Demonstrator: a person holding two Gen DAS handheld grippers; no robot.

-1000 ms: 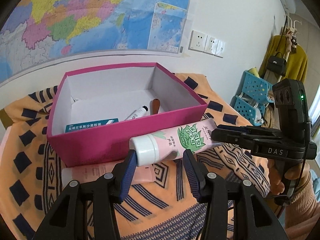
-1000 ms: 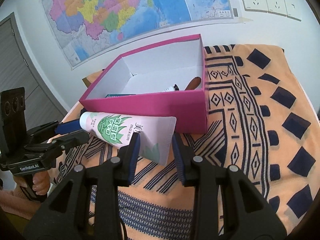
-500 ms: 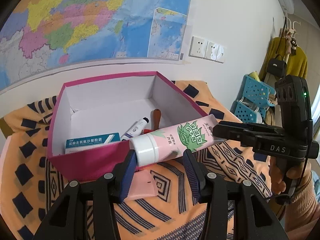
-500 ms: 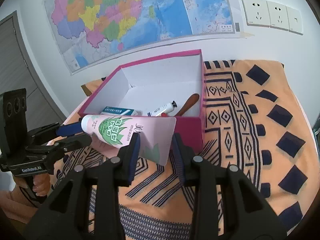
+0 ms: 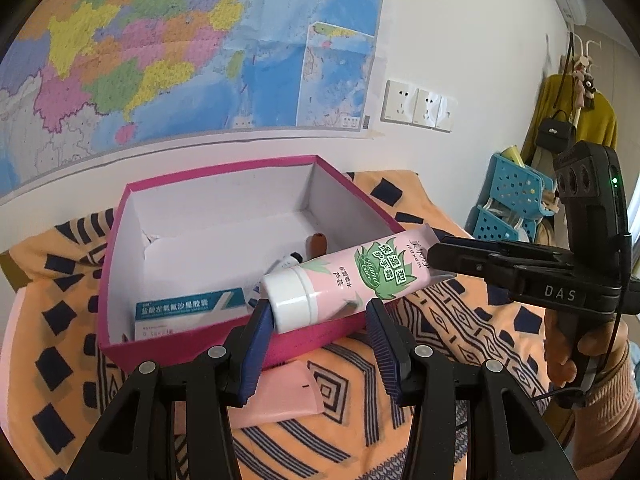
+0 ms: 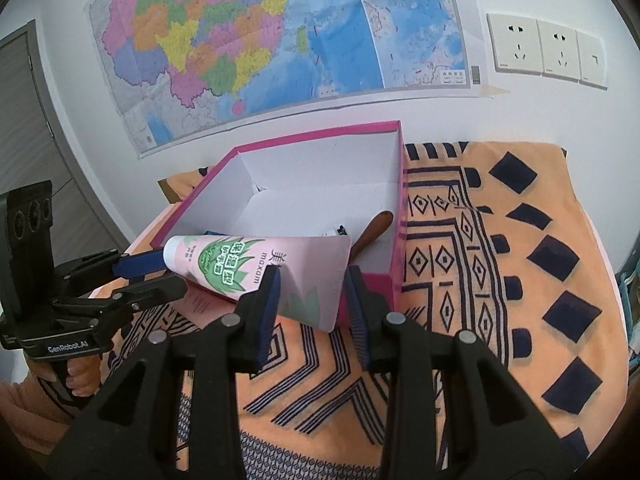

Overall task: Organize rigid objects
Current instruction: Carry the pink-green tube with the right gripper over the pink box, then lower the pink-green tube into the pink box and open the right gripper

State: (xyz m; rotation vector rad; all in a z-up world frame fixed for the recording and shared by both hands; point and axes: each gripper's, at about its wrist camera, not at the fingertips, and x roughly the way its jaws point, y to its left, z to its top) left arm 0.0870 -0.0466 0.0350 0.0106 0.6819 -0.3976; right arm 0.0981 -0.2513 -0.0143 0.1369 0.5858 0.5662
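A pink hand-cream tube [image 5: 360, 272] with a white cap hangs level over the front rim of the magenta box [image 5: 224, 172]. My left gripper [image 5: 316, 320] is shut on its cap end. The right gripper [image 6: 312, 296] is shut on the flat crimped tail of the tube [image 6: 256, 264]. The right gripper [image 5: 436, 256] shows in the left wrist view too, and the left gripper [image 6: 168, 276] in the right wrist view. Inside the box [image 6: 312, 134] lie a white-and-teal medicine carton [image 5: 188, 306], a small white tube [image 5: 286, 260] and a brown wooden handle [image 6: 376, 226].
An orange cloth [image 6: 500, 280] with dark diamonds covers the table. A flat pink packet [image 5: 280, 392] lies on it in front of the box. The box's far side stands close to a wall with a map [image 5: 160, 40] and sockets [image 6: 544, 50]. Blue baskets [image 5: 508, 196] stand at the right.
Both grippers have lifted the tube from in front of the box's front wall to above its rim. More of the box's inside shows now.
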